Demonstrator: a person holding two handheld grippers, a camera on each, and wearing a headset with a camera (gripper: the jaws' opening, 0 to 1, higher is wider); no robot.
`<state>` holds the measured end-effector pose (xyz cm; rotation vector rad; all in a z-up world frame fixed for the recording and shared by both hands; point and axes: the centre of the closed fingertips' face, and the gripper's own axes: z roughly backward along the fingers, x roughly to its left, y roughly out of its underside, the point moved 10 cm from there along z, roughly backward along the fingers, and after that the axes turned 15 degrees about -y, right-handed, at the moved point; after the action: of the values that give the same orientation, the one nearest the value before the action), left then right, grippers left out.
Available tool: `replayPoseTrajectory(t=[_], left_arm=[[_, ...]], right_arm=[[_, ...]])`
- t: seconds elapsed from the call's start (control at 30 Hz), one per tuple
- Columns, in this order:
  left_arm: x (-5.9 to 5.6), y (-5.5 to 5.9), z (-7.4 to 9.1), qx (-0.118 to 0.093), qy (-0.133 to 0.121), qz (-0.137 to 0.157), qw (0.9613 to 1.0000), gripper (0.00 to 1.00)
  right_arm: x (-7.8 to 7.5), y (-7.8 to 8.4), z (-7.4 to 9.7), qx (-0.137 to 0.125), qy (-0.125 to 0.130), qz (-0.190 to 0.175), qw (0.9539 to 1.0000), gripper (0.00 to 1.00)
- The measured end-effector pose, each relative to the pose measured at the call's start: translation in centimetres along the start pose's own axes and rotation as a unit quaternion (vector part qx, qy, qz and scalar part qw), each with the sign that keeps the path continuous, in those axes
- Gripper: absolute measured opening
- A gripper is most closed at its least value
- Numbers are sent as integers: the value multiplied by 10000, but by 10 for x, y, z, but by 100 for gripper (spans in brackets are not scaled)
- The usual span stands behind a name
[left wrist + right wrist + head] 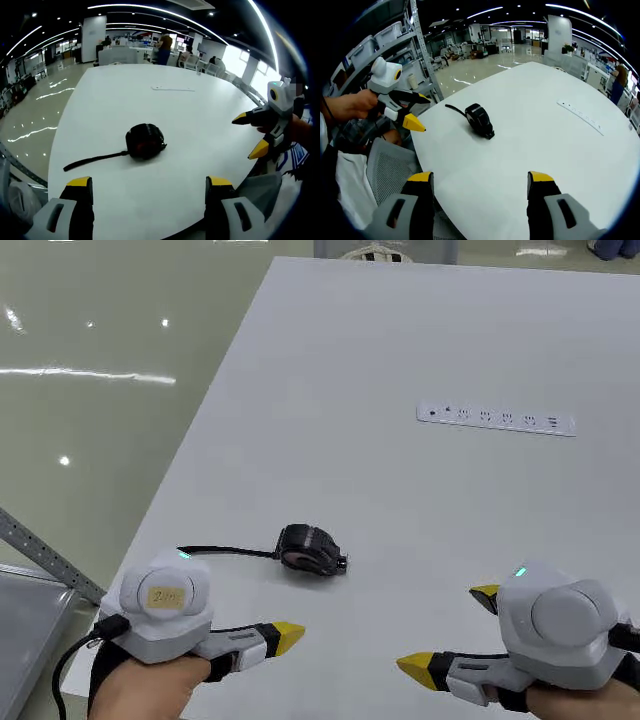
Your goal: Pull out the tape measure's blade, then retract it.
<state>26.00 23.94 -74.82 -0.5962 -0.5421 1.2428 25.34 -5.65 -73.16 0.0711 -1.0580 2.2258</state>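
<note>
Nothing started: the tape lies untouched on the bench, and the left gripper and right gripper hold their jaws wide and empty.

Nothing can be read for certain. A yellow sticker on the round housing of the left gripper bears handwritten marks, too blurred to make out. The power strip carries small symbols, too tiny to read.

Markings on power strip too small; right hand cut by bottom edge.
</note>
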Motion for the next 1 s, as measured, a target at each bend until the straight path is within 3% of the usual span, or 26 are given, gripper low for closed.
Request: replayPoseTrajectory(t=[0.57, 1.0], left_arm=[[3, -13, -15, -130, 150, -464, 9987, 84], [7, -22, -30, -167, 307, -968, 9947, 79]], right_arm=[[-12, -6, -17, 112, -101, 203, 9997, 77], [-20, -10, -31, 240, -215, 458, 9984, 73]])
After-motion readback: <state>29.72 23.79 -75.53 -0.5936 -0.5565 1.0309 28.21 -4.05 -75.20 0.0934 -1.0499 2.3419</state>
